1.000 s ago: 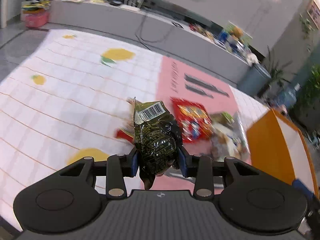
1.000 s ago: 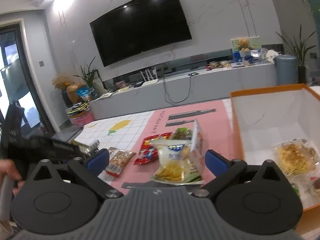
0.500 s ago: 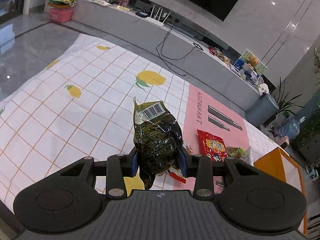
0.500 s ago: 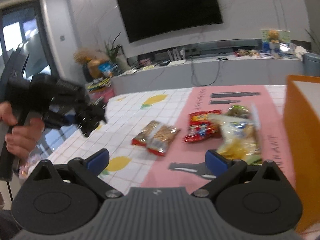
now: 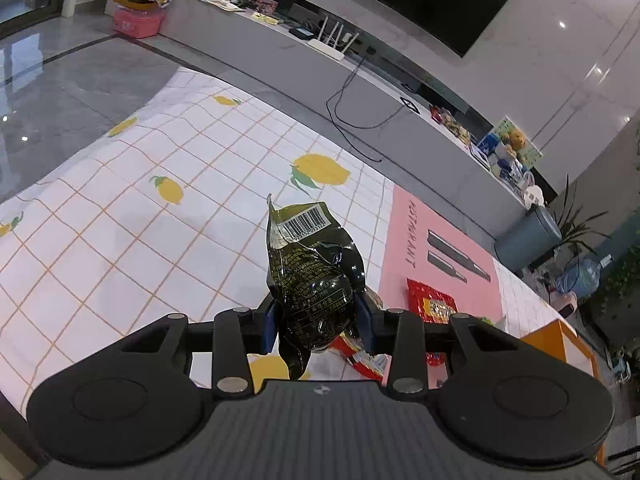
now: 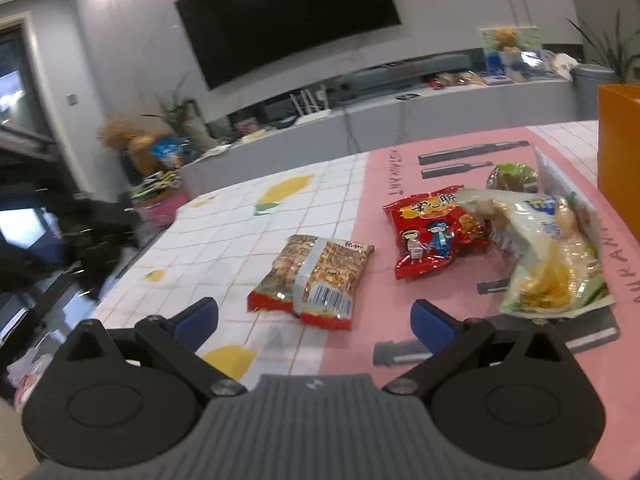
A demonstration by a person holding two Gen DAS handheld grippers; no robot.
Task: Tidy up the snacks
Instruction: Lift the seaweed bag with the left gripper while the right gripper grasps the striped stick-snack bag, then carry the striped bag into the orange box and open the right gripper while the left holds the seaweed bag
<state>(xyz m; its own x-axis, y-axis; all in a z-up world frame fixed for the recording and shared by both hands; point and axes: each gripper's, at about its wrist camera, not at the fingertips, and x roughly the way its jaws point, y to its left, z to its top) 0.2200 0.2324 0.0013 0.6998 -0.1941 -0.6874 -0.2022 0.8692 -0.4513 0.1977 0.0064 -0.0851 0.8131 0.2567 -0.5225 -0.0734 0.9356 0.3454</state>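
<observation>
Cracker packet (image 6: 316,280) on the tablecloth (image 6: 224,240), cartoon packet (image 6: 434,230) right (chip bag (image 6: 548,256) further right).

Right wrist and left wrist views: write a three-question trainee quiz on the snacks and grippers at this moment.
1. True or false: the left gripper holds a dark green packet.
2. What lies directly ahead of the open right gripper? A) red cartoon packet B) peanut packet C) orange box
3. Fill in: the red cartoon packet lies on the ___ mat.

Key: 1 true; 2 B; 3 pink.
</observation>
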